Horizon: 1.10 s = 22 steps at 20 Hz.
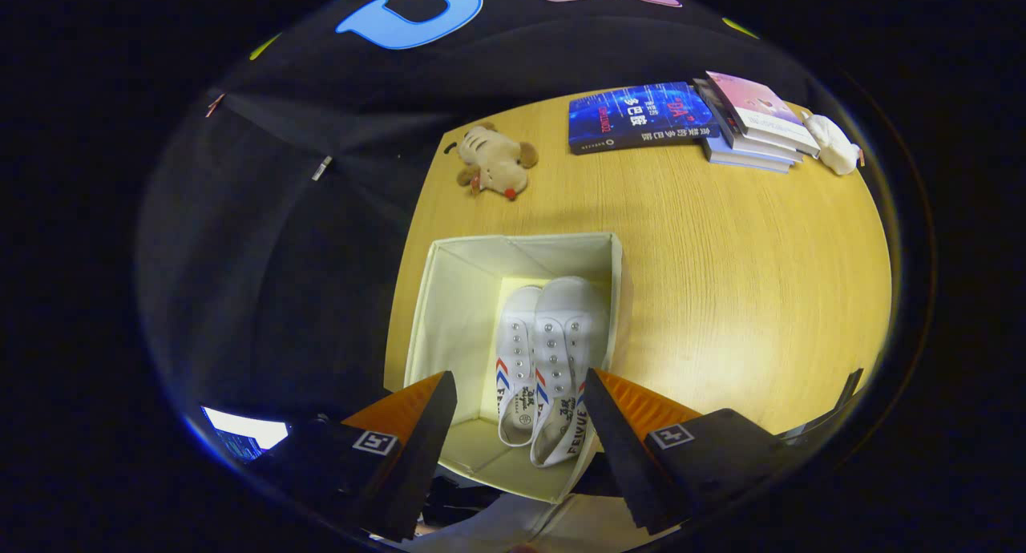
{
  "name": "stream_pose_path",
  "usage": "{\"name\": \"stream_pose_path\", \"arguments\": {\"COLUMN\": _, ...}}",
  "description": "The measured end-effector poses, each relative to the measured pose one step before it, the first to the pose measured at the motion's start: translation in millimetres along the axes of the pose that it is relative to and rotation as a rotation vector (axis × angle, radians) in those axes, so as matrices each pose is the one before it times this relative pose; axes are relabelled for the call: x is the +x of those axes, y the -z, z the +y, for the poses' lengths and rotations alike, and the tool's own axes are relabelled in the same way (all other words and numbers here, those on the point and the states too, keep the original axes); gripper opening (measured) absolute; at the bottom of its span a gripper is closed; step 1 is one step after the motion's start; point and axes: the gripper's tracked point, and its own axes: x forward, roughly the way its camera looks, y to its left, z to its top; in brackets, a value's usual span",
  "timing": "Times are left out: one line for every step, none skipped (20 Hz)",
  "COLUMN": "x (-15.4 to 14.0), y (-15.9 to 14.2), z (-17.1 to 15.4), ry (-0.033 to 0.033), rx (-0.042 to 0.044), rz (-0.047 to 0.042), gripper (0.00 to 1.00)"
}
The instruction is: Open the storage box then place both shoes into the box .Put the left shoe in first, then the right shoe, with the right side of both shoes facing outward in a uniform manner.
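The gripper (517,377) hangs above the open box with its two fingers (425,425) spread wide apart, grasping nothing; both tips are apart from the shoes below. Between the fingers, down inside the cream fabric storage box (449,296), lie two white canvas lace-up shoes side by side, touching each other and lying against the box's right-hand wall. The shoe nearer that wall (565,361) sits slightly over the other shoe (515,361), which lies toward the middle of the box; each shows a row of metal eyelets and red and blue stripes on its side, with toes pointing away from the fingers. Which one is the left and which the right I cannot tell. The box stands on a light wooden table (721,296), near its left edge. Beyond the box, a small tan plush toy (494,162) lies on the table. Farther off rests a blue book (637,116), just beside it a stack of books with a pink cover on top (753,120), and next to that a small white soft object (834,144)
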Motion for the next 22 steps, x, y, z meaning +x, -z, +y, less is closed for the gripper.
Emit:
{"name": "stream_pose_path", "arguments": {"x": -4.47, "y": -6.58, "z": -1.06, "ry": -0.00116, "rx": -0.01598, "rz": -0.03211, "gripper": 0.99}}
{"name": "stream_pose_path", "arguments": {"x": -6.30, "y": -6.19, "z": -4.28, "ry": 0.00653, "rx": -0.01783, "rz": -0.03333, "gripper": 0.99}}
{"name": "stream_pose_path", "arguments": {"x": -5.35, "y": -8.25, "z": -4.05, "ry": 0.00828, "rx": -0.01597, "rz": -0.03680, "gripper": 0.99}}
{"name": "stream_pose_path", "arguments": {"x": -5.18, "y": -7.71, "z": -3.57, "ry": 0.00862, "rx": -0.01344, "rz": -0.03880, "gripper": 0.99}}
{"name": "stream_pose_path", "arguments": {"x": -5.53, "y": -8.83, "z": -6.43, "ry": 0.01264, "rx": -0.01109, "rz": -0.04129, "gripper": 0.99}}
{"name": "stream_pose_path", "arguments": {"x": -5.86, "y": -8.58, "z": -6.78, "ry": 0.01238, "rx": -0.00686, "rz": -0.04132, "gripper": 0.99}}
{"name": "stream_pose_path", "arguments": {"x": -5.93, "y": -10.26, "z": -8.07, "ry": 0.01305, "rx": -0.00398, "rz": -0.03942, "gripper": 0.99}}
{"name": "stream_pose_path", "arguments": {"x": -6.02, "y": -9.34, "z": -9.85, "ry": 0.01654, "rx": -0.00333, "rz": -0.04198, "gripper": 0.99}}
{"name": "stream_pose_path", "arguments": {"x": -7.99, "y": -10.91, "z": -11.08, "ry": 0.02019, "rx": -0.00378, "rz": -0.04219, "gripper": 0.99}}
{"name": "stream_pose_path", "arguments": {"x": -7.50, "y": -12.18, "z": -12.73, "ry": 0.02444, "rx": -0.00765, "rz": -0.04651, "gripper": 0.99}}
{"name": "stream_pose_path", "arguments": {"x": -7.49, "y": -13.66, "z": -15.20, "ry": 0.03011, "rx": -0.01489, "rz": -0.04932, "gripper": 0.99}}
{"name": "stream_pose_path", "arguments": {"x": -8.50, "y": -12.78, "z": -16.03, "ry": 0.03347, "rx": -0.01958, "rz": -0.04838, "gripper": 0.99}}
{"name": "stream_pose_path", "arguments": {"x": -7.17, "y": -14.03, "z": -16.93, "ry": 0.03195, "rx": -0.02122, "rz": -0.04800, "gripper": 0.99}}
{"name": "stream_pose_path", "arguments": {"x": -6.92, "y": -11.32, "z": -14.85, "ry": 0.02874, "rx": -0.02020, "rz": -0.04473, "gripper": 0.99}}
{"name": "stream_pose_path", "arguments": {"x": -6.70, "y": -10.09, "z": -15.41, "ry": 0.02472, "rx": -0.01762, "rz": -0.03608, "gripper": 0.99}}
{"name": "stream_pose_path", "arguments": {"x": -6.13, "y": -9.42, "z": -15.54, "ry": 0.02072, "rx": -0.01466, "rz": -0.03136, "gripper": 0.99}}
{"name": "stream_pose_path", "arguments": {"x": -4.67, "y": -7.52, "z": -15.81, "ry": 0.02209, "rx": -0.01177, "rz": -0.02494, "gripper": 0.99}}
{"name": "stream_pose_path", "arguments": {"x": -3.91, "y": -7.31, "z": -15.96, "ry": 0.01784, "rx": -0.00720, "rz": -0.01931, "gripper": 0.99}}
{"name": "stream_pose_path", "arguments": {"x": -3.34, "y": -5.60, "z": -16.47, "ry": 0.01868, "rx": -0.00690, "rz": -0.01861, "gripper": 0.99}}
{"name": "stream_pose_path", "arguments": {"x": -0.96, "y": -3.23, "z": -14.22, "ry": 0.01451, "rx": -0.00711, "rz": -0.01252, "gripper": 0.99}}
{"name": "stream_pose_path", "arguments": {"x": -1.93, "y": -4.24, "z": -14.76, "ry": 0.01569, "rx": -0.00645, "rz": -0.01576, "gripper": 0.99}}
{"name": "stream_pose_path", "arguments": {"x": -1.63, "y": -2.05, "z": -13.30, "ry": 0.01569, "rx": -0.00830, "rz": -0.00858, "gripper": 0.99}}
